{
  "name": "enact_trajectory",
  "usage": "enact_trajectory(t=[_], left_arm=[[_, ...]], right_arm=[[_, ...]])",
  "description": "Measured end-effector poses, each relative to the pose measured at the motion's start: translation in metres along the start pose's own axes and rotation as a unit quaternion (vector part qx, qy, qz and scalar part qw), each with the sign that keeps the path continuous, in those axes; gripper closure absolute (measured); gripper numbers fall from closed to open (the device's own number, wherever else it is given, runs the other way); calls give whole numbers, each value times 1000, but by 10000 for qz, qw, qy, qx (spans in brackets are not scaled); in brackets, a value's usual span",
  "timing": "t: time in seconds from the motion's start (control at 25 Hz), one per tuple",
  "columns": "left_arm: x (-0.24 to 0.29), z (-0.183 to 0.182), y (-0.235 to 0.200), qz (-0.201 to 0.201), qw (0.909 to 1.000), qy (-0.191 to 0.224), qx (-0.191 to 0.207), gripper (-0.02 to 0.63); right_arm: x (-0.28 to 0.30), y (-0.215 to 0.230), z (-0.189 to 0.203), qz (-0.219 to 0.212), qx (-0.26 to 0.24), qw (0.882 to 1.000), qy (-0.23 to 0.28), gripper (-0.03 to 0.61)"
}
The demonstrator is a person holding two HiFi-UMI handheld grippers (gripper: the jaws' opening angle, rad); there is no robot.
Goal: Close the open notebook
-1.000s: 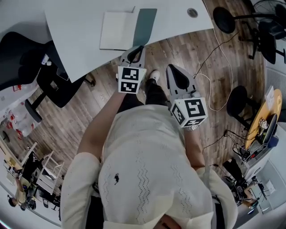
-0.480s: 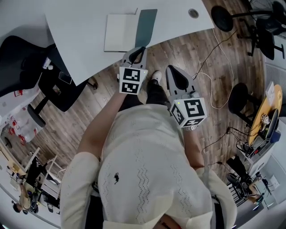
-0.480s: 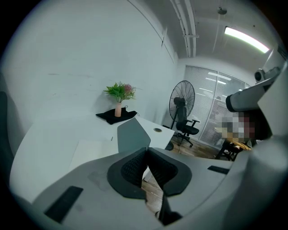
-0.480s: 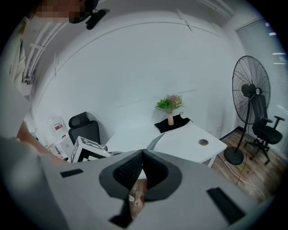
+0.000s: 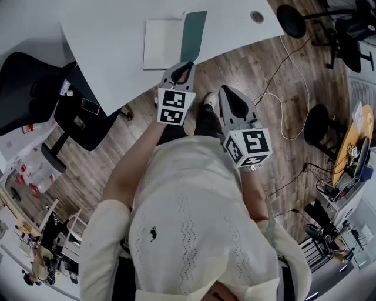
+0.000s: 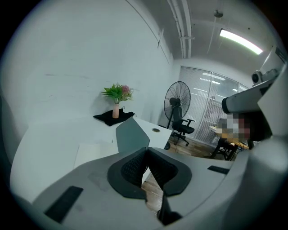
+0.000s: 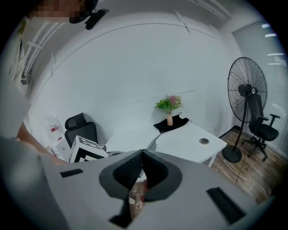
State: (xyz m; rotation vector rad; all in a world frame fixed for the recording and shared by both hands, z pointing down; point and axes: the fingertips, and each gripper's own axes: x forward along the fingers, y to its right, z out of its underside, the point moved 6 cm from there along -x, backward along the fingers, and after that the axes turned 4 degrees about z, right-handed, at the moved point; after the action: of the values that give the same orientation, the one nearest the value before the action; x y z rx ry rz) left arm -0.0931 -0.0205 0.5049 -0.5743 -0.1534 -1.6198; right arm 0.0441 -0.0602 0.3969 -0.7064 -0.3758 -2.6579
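Note:
The open notebook (image 5: 163,44) lies on the white table (image 5: 111,35), its white page flat and its grey-green cover (image 5: 194,34) standing up on the right. In the left gripper view the page (image 6: 92,152) and the raised cover (image 6: 131,134) show just past the jaws. My left gripper (image 5: 187,63) is shut and empty, with its tip at the table's front edge just below the cover. The same gripper (image 6: 147,149) shows its pads together. My right gripper (image 5: 224,88) hangs over the wooden floor, right of the left one, short of the table. Its pads (image 7: 142,152) meet with nothing between them.
A black office chair (image 5: 73,111) stands left of the table and a black stool (image 5: 317,126) at the right. A white cable (image 5: 282,88) trails over the floor. The table has a round cable hole (image 5: 257,16). A vase with a plant (image 6: 117,105) and a standing fan (image 6: 177,101) are at the back.
Both grippers have edged a little toward the table, and the notebook sits slightly further right in the head view. Both pairs of jaws stay closed.

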Motion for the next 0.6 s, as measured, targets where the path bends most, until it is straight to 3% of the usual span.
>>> enact_trajectory(t=[0.6], left_arm=[[-20, 5, -23, -60, 10000, 78, 8, 594]], right_arm=[[5, -25, 5, 135, 28, 9999, -5, 577]])
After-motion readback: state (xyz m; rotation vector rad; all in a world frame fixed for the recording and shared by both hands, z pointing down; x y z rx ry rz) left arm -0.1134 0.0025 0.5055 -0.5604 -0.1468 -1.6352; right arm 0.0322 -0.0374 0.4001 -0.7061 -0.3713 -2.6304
